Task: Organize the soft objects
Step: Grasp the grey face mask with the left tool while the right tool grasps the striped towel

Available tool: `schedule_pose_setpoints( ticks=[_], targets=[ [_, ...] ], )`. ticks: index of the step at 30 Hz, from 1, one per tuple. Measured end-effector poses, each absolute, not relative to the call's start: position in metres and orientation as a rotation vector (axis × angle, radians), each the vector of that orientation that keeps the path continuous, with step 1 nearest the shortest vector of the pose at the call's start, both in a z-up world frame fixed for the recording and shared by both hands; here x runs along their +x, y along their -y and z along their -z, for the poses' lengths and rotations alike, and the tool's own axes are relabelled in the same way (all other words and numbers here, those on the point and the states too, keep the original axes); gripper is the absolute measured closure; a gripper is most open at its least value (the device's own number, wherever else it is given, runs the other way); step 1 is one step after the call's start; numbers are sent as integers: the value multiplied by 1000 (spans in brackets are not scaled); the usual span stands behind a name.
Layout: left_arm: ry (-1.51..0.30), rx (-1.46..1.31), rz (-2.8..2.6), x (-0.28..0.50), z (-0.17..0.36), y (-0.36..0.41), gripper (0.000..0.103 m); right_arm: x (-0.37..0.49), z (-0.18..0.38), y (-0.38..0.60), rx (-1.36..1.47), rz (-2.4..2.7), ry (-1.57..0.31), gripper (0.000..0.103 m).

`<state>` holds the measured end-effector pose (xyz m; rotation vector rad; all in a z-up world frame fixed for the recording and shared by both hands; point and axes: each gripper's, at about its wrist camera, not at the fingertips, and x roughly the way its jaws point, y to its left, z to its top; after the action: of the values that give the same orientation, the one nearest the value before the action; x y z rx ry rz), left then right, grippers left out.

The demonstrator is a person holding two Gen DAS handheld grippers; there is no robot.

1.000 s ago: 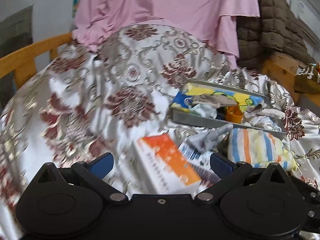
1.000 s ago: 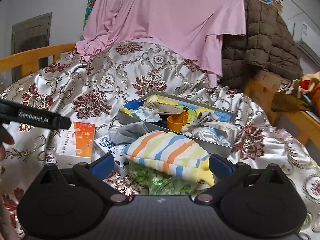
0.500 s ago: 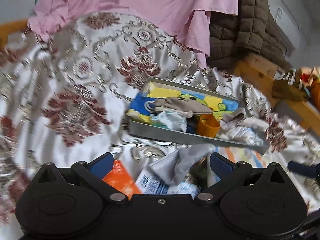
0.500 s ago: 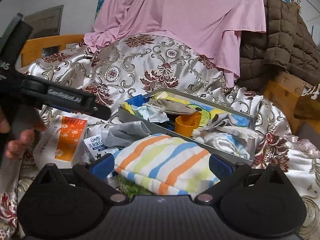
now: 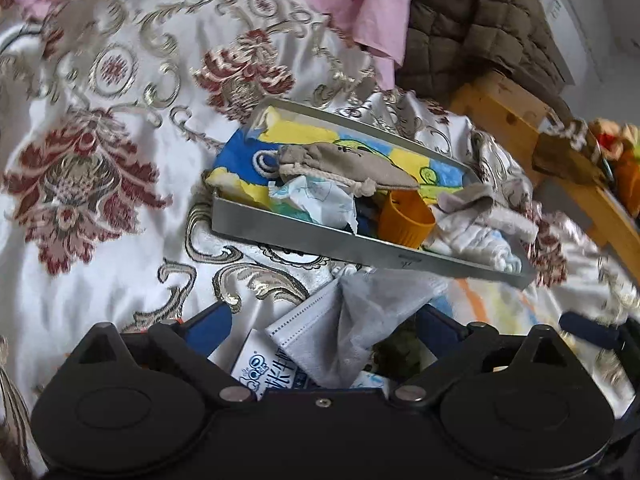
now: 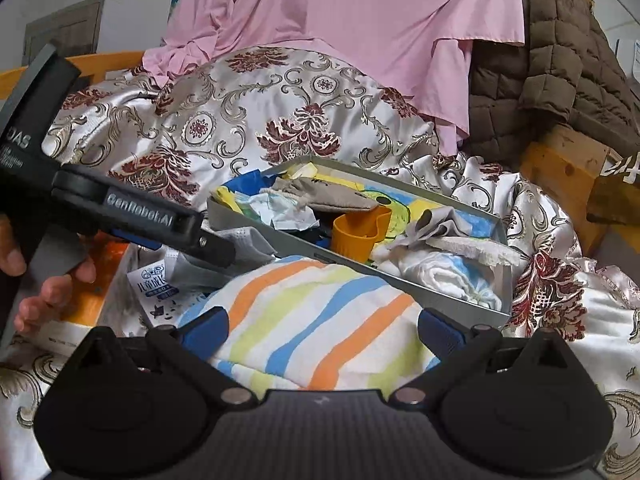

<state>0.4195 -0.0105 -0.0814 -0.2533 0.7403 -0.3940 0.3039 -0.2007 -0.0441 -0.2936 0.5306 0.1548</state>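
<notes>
A grey metal tray (image 5: 304, 236) (image 6: 472, 304) lies on the floral bedspread and holds a grey drawstring pouch (image 5: 352, 164), crumpled tissue (image 5: 320, 200), an orange cup (image 5: 404, 216) (image 6: 356, 232) and rolled white cloths (image 6: 448, 272). A grey face mask (image 5: 352, 328) lies in front of the tray, between the open fingers of my left gripper (image 5: 324, 324). A striped cloth (image 6: 316, 316) lies between the open fingers of my right gripper (image 6: 322, 324). The left gripper (image 6: 208, 240) also shows in the right wrist view, reaching over the mask.
A small white packet (image 5: 264, 368) and an orange-and-white box (image 6: 96, 276) lie by the mask. A pink sheet (image 6: 340, 20) and a brown quilt (image 6: 560, 60) are piled behind. A wooden bed frame (image 5: 532, 128) runs along the right.
My left gripper has swung right and forward from the orange box to the grey mask. My right gripper has moved closer over the striped cloth.
</notes>
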Motion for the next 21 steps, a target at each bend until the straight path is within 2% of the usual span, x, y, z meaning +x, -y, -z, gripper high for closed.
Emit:
schedule_pose_setpoints(
  ticks=[2, 11, 16, 21],
  targets=[
    [-731, -230, 406, 418, 81, 13, 5, 305, 46, 199, -300, -156, -532, 1],
    [-708, -146, 408, 410, 84, 19, 25, 308, 47, 202, -269, -161, -541, 1],
    [-703, -115, 415, 408, 85, 22, 44, 308, 47, 203, -248, -159, -560, 1],
    [-704, -99, 425, 407, 85, 24, 53, 308, 46, 204, -224, -156, -582, 1]
  ],
)
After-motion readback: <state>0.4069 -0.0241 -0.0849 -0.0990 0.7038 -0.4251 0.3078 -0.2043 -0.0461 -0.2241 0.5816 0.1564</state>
